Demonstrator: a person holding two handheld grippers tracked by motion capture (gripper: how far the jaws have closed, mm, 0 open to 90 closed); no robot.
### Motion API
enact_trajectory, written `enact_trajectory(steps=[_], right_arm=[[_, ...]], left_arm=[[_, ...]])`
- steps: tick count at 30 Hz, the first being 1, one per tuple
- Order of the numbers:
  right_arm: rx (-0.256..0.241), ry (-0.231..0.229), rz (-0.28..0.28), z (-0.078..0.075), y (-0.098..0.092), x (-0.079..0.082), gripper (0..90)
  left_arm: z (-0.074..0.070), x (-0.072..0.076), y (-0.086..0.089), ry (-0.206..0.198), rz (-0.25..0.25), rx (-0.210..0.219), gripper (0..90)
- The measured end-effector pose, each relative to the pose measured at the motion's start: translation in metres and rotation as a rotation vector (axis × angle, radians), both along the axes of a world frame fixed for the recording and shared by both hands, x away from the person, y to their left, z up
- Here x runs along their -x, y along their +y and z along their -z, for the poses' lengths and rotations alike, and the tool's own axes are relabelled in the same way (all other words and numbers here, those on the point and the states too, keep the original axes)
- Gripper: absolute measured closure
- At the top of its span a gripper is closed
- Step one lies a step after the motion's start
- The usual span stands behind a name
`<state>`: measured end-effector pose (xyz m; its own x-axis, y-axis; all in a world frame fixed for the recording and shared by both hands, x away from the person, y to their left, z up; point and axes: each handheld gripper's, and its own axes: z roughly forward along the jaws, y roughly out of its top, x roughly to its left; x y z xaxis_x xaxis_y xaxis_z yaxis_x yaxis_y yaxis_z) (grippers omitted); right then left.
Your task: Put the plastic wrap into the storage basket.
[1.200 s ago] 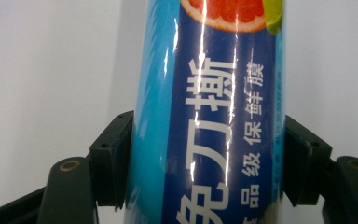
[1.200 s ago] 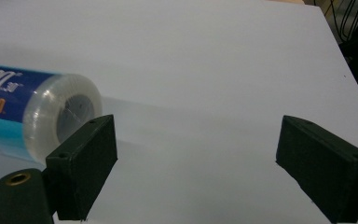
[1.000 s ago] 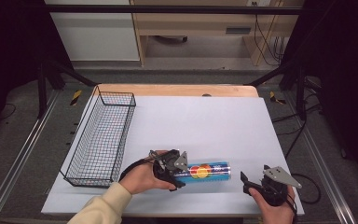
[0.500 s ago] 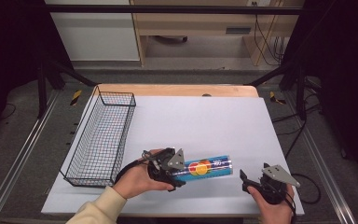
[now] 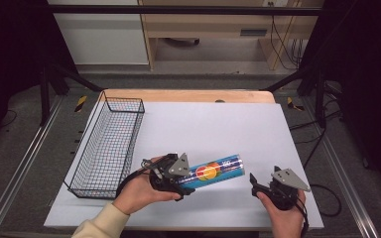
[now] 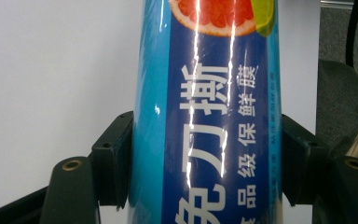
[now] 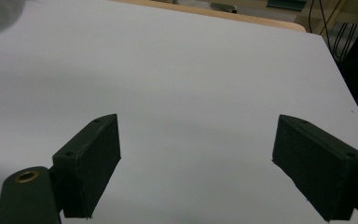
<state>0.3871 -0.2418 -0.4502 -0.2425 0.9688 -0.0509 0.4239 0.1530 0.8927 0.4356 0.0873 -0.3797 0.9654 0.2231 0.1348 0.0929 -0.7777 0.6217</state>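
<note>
Gripping blue tube (image 5: 213,172), left claw (image 5: 176,176)

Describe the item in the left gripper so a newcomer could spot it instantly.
On the white table, right of the black wire basket, near the front edge, the left gripper clamps a blue tube. Its grapefruit picture and white Chinese lettering mark it out.

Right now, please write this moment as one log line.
left gripper: shut on blue tube | right gripper: open, empty | basket: empty
</note>
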Motion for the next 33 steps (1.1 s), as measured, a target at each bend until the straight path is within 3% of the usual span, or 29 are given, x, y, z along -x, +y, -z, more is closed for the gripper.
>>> enact_trajectory(steps=[11,14,25,33], right_arm=[[-0.022,0.023,0.005,0.000,-0.004,0.003,15.2],[-0.023,0.022,0.005,0.000,-0.004,0.003,15.2],[-0.026,0.020,0.017,0.001,-0.007,0.005,14.9],[-0.020,0.017,0.025,0.000,-0.005,0.006,15.7]], left_arm=[[-0.018,0.014,0.021,-0.024,-0.051,0.013,31.8],[-0.020,0.015,0.024,-0.013,-0.053,0.021,31.9],[-0.044,0.019,0.050,-0.049,-0.160,0.026,31.9],[-0.052,0.019,0.073,-0.062,-0.230,0.045,32.0]])
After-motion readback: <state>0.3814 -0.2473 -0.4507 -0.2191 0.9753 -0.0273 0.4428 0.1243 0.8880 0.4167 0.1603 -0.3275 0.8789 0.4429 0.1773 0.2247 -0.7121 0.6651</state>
